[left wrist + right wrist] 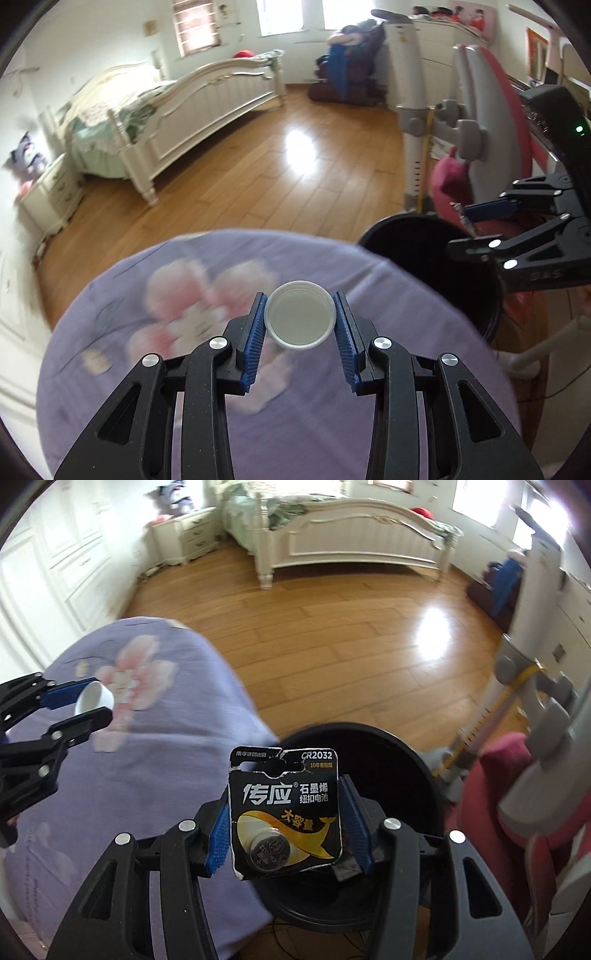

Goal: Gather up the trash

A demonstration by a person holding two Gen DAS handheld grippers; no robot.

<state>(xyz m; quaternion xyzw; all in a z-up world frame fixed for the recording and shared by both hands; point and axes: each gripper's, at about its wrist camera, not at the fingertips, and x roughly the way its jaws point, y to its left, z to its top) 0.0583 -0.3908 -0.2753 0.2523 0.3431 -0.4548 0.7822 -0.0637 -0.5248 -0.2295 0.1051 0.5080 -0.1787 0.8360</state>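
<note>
Two pieces of trash held up, black bin beside the purple floral tabletop

The white plastic cap is round and shallow, its hollow side facing the left wrist camera, pinched at its rim between blue ribbed pads above the flowered cloth. The battery card is a black blister pack marked CR2032, with a gold whale design and one coin cell still in it; its top edge is torn, and it stands upright between blue pads, directly over the open mouth of the round black trash bin.
</note>
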